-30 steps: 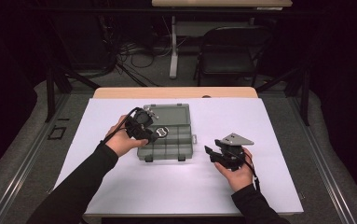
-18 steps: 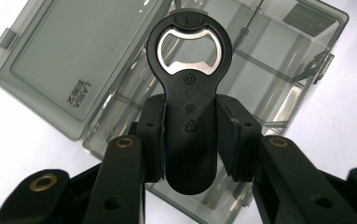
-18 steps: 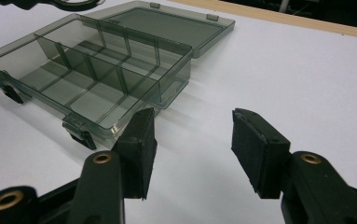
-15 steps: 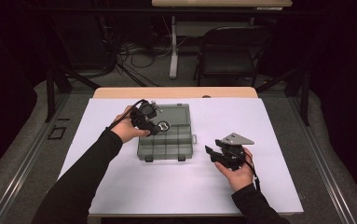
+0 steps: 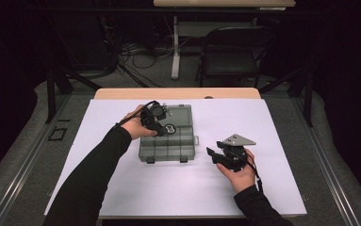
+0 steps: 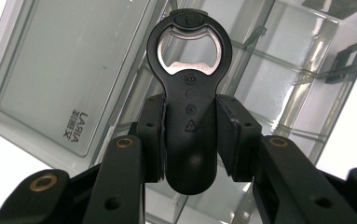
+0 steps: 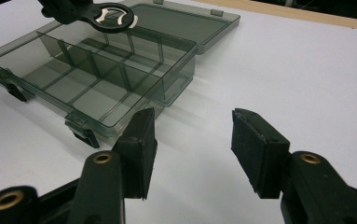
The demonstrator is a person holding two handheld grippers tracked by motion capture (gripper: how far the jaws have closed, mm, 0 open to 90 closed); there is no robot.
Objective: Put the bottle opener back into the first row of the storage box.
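White table covering point(image 5: 272, 141) bears an open compartment box point(image 5: 168, 146); left gripper point(image 5: 161, 129) pinches a bottle opener point(image 6: 190, 107) above its far compartments, while right gripper point(image 7: 190, 144), spread, rests right of it.

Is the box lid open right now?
Open. The lid lies flat behind the box, with its empty compartments exposed.

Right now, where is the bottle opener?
In the high view the bottle opener is left of centre, clamped in the left hand-held gripper above the open compartment box.
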